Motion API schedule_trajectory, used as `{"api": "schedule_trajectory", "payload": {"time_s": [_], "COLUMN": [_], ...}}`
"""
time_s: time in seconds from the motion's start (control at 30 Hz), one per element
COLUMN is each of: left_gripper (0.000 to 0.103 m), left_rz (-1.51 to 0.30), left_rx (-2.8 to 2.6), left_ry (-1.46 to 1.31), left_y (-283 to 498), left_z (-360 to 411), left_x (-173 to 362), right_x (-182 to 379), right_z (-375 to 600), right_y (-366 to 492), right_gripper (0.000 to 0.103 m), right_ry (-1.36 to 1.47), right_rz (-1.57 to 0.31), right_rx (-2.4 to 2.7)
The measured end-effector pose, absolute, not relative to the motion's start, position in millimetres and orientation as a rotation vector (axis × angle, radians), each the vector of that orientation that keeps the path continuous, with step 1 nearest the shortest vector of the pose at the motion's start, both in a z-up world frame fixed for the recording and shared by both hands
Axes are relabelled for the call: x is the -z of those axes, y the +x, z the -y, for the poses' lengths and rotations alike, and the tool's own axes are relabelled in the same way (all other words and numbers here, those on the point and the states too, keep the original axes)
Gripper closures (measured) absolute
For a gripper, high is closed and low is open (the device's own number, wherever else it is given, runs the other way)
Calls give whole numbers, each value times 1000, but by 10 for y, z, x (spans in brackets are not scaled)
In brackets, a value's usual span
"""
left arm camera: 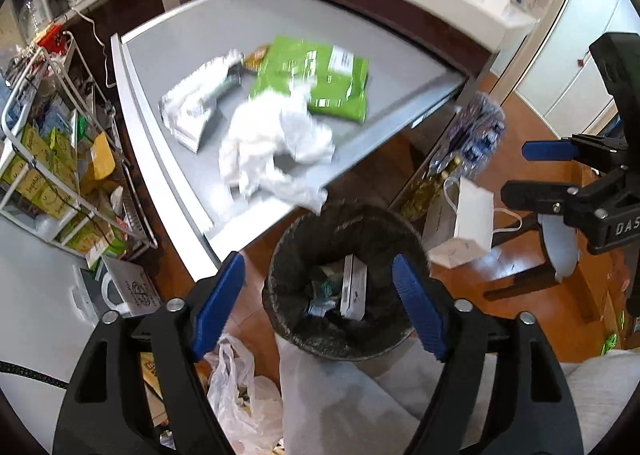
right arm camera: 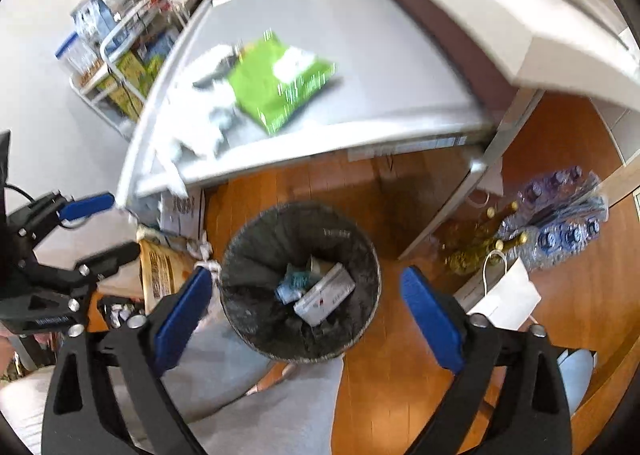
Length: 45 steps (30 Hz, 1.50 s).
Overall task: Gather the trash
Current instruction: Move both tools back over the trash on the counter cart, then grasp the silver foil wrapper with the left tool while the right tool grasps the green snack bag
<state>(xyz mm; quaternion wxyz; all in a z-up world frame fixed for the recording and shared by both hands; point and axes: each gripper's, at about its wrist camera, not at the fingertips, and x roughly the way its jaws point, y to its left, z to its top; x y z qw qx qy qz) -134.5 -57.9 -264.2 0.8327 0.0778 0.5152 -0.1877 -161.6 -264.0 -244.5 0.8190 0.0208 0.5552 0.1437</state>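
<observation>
A black trash bin (left arm camera: 280,255) (right arm camera: 240,247) stands on the wooden floor by the grey table (left arm camera: 180,35) (right arm camera: 360,35). Inside it lie a white box (left arm camera: 353,287) (right arm camera: 325,294) and a crumpled bluish wrapper (left arm camera: 326,283) (right arm camera: 294,285). On the table sit a green bag (left arm camera: 316,83) (right arm camera: 280,83), crumpled white plastic (left arm camera: 272,147) (right arm camera: 200,123) and a silvery packet (left arm camera: 192,107). My left gripper (left arm camera: 318,259) (right arm camera: 112,225) hangs open above the bin, empty. My right gripper (right arm camera: 306,271) (left arm camera: 532,171) is also open over the bin, with nothing between its pads.
A wire cart (left arm camera: 48,159) full of boxes stands left of the table. A white paper bag (left arm camera: 468,223) (right arm camera: 508,295), packed water bottles (left arm camera: 480,131) (right arm camera: 560,223) and a plastic bag (left arm camera: 236,387) crowd the floor. A person's grey trouser legs (left arm camera: 340,395) (right arm camera: 260,395) are beside the bin.
</observation>
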Motion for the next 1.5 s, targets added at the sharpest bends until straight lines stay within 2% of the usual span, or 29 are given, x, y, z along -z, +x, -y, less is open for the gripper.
{"api": "schedule_trajectory", "payload": {"time_s": [0.23,0.43,0.57,0.8,1.07,1.27,1.5], "left_gripper": [8,5,5,5,5,5,5], "left_rz": [-968,-907,-909,-971,-1081,-1138,-1182], "left_rx": [371,311,303,380,509,577,694], "left_ry": [134,124,138,169,261,334,374], "left_y": [-1216,-889,-623,-210,286,523,656], "left_z": [512,275,76,-178,-196,-152,-29], "left_x": [2245,2051,2007,2124,2437,2685,2871], "right_x": [1984,1833,1809,2019,2538,2875,3015], "right_z": [2549,2349,2146,1845,1592,1402,1169], "right_y": [-1419,-1064,-845,-416,60,138,146], "right_gripper": [5,5,5,5,5,7,7], "right_ry": [77,49,-84,-294,-490,-648,-672], "right_rz": [-1041,-974,-955,-1025,-1188,-1278,-1321], "right_rx": [-317,-322,-342,-440,-487,-548,-657]}}
